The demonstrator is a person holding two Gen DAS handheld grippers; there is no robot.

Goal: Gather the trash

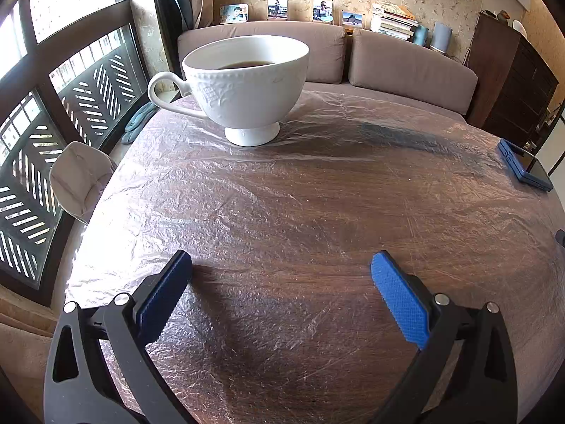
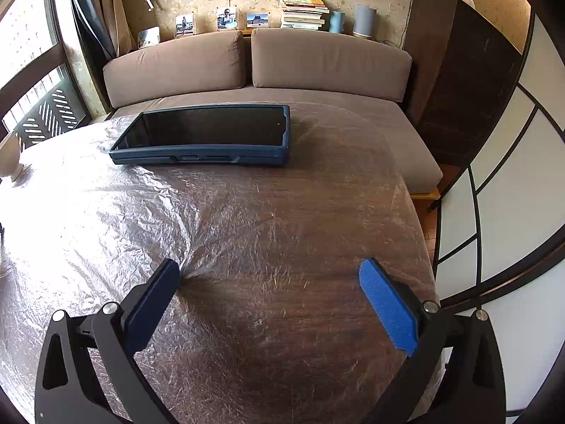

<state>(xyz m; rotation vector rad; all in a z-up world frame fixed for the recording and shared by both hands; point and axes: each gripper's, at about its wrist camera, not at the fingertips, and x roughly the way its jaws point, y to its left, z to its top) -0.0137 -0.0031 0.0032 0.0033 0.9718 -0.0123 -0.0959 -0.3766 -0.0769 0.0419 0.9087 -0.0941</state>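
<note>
A wooden table [image 1: 300,219] is covered by a crinkled clear plastic sheet [image 2: 148,212]. My left gripper [image 1: 280,265] is open and empty, low over the sheet. A white footed cup [image 1: 245,84] with dark coffee stands ahead of it at the far side. My right gripper [image 2: 270,274] is open and empty over the sheet near the table's right edge. A phone in a blue case [image 2: 204,134] lies screen up ahead of it. The phone also shows at the far right in the left wrist view [image 1: 524,169]. No loose trash item is in view.
A brown sofa [image 2: 247,70] runs behind the table, with photos and a stack of books [image 2: 305,12] on the ledge above. A white chair [image 1: 81,180] stands by the window at the left. A dark cabinet [image 2: 462,81] stands at the right.
</note>
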